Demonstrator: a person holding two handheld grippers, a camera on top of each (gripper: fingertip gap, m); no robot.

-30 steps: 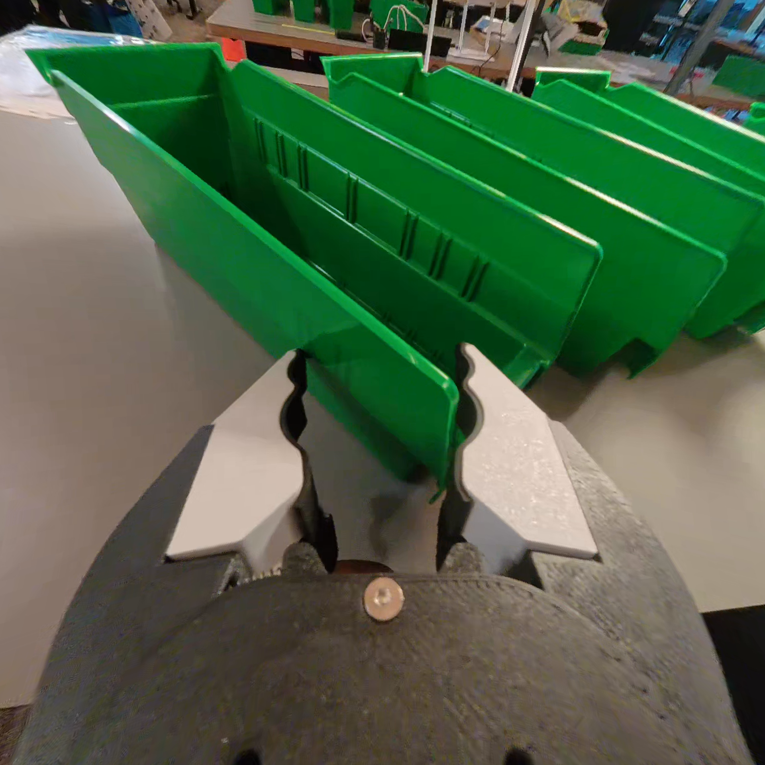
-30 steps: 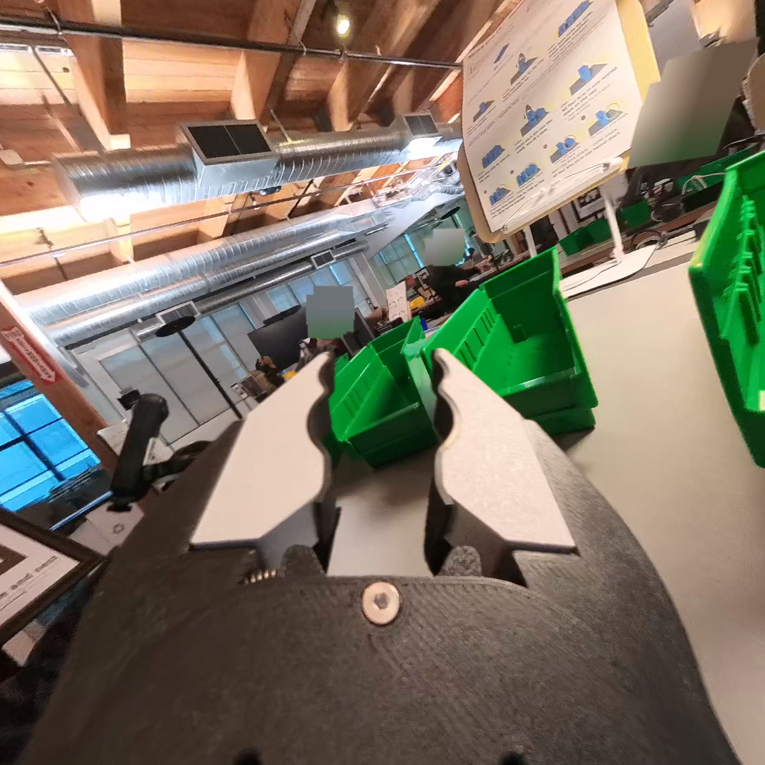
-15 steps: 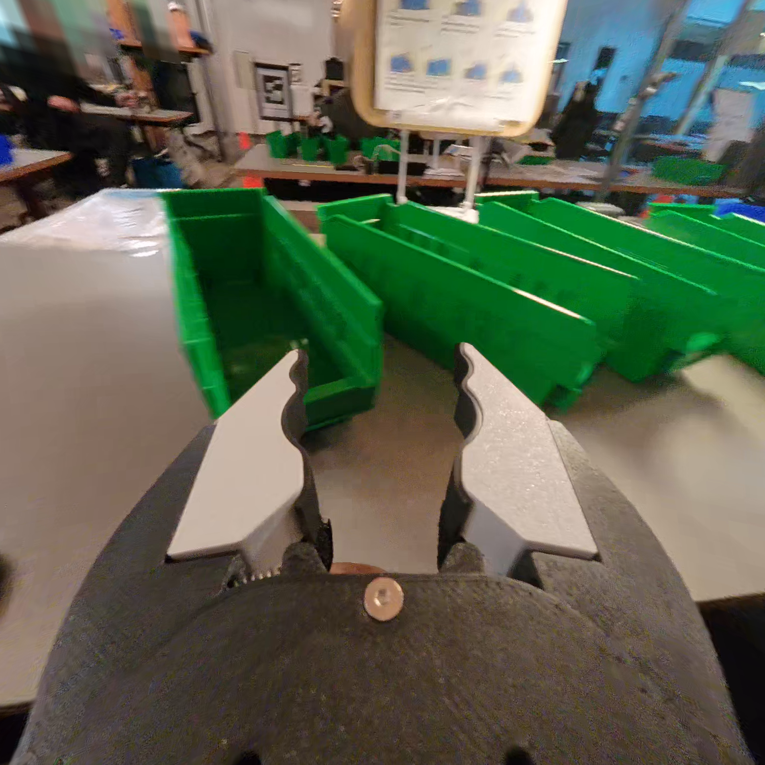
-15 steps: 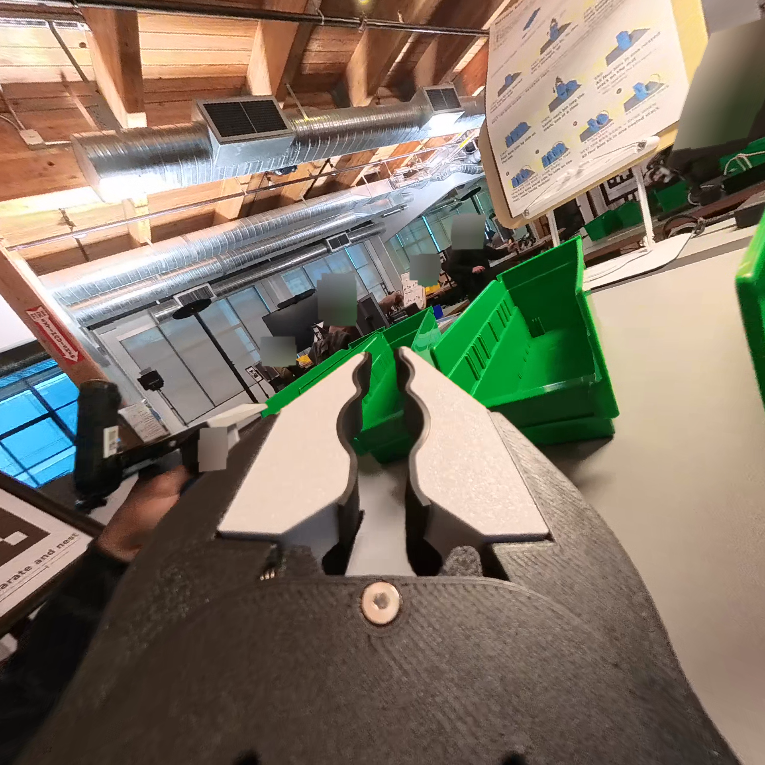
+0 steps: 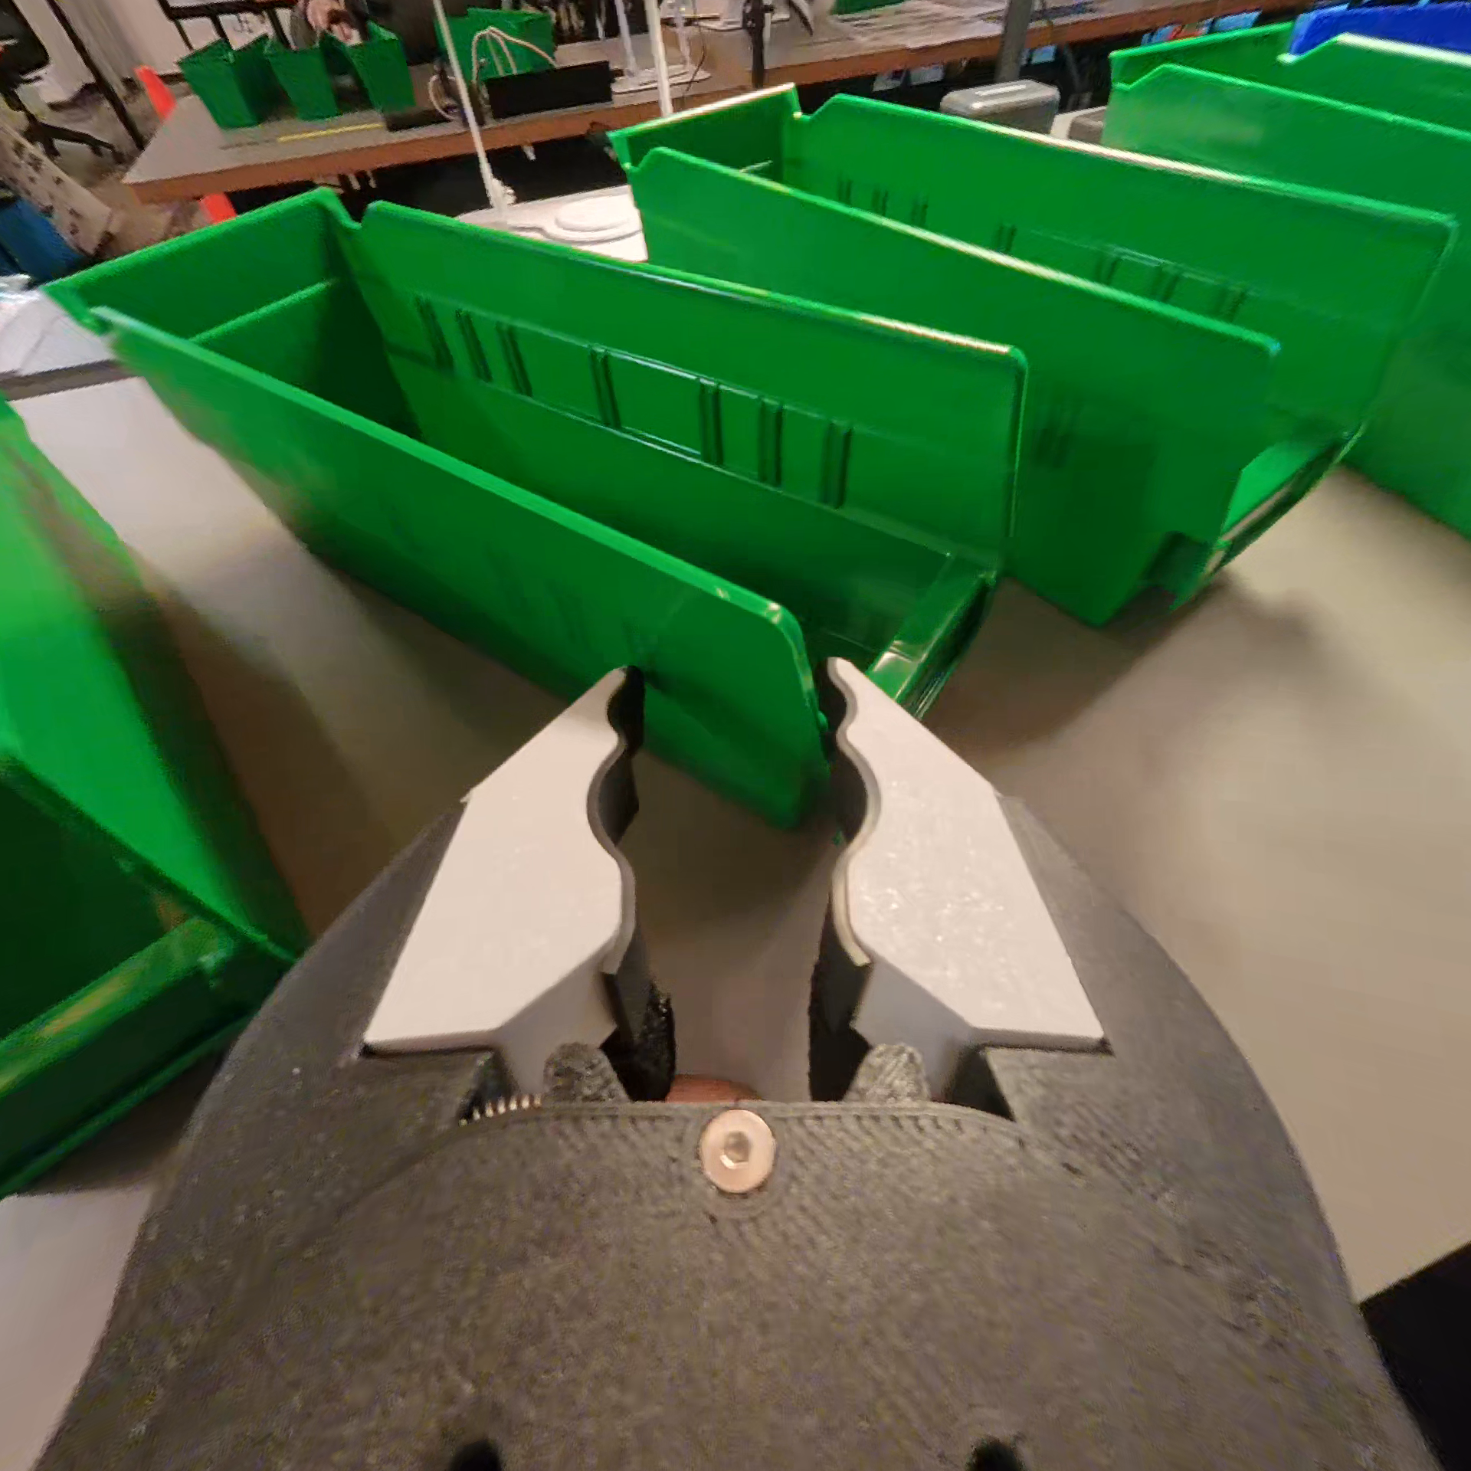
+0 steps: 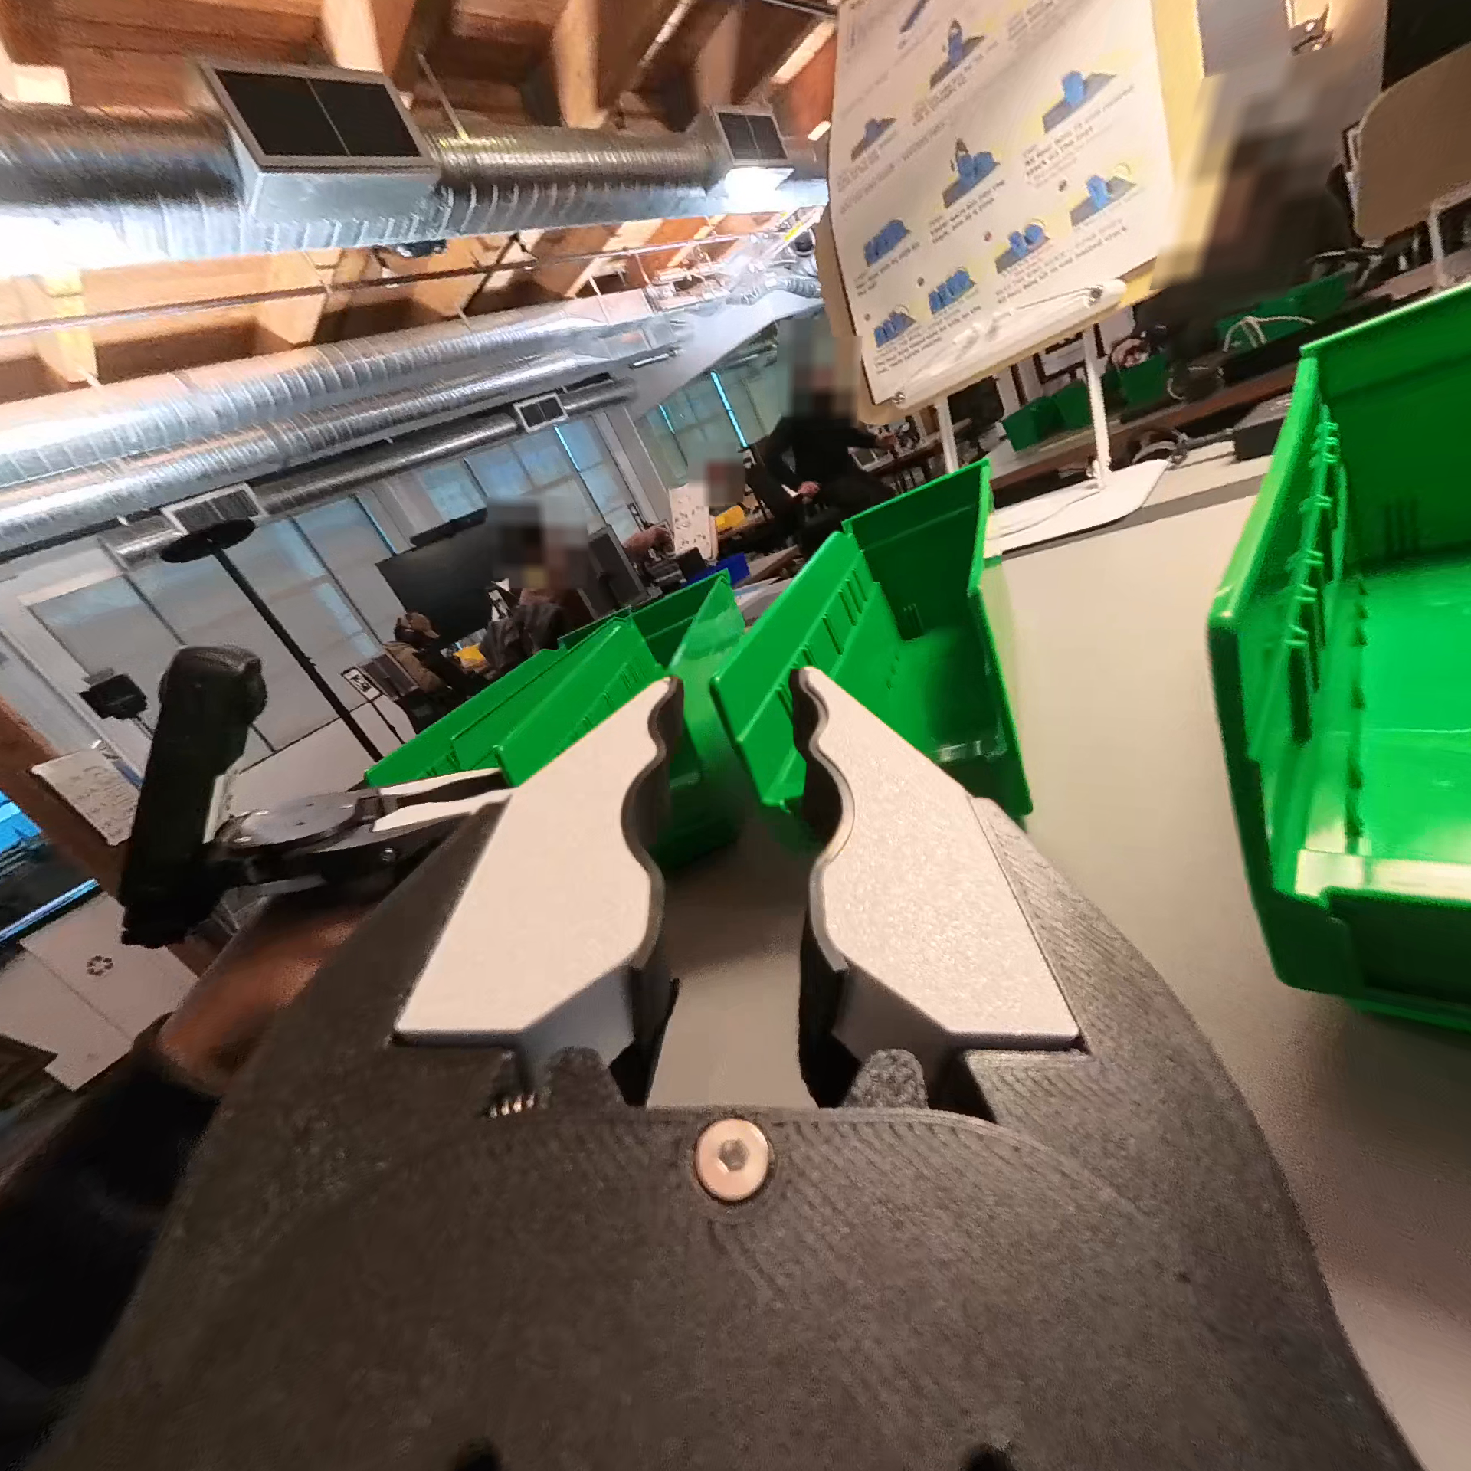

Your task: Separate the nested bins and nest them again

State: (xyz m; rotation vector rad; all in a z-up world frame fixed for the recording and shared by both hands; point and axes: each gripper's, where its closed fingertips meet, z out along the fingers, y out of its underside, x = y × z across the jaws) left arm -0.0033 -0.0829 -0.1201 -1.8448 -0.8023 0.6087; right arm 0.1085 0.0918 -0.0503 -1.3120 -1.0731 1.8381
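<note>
- While 5 or so green bins (image 5: 557, 493) sit on 1 grey table (image 5: 1194, 756), the left tongs (image 5: 728, 700) straddle 1 bin wall, gap visible.
- Right tongs (image 6: 736, 700) gape, gripping nothing.

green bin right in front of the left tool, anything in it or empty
Empty: the green bin shows only bare ribbed walls and bare floor at its near end; the near wall hides some of the floor.

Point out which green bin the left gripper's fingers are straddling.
The bin closest ahead of the left gripper: its near side wall's end sits between the fingers. The other bins stand farther right, untouched.
</note>
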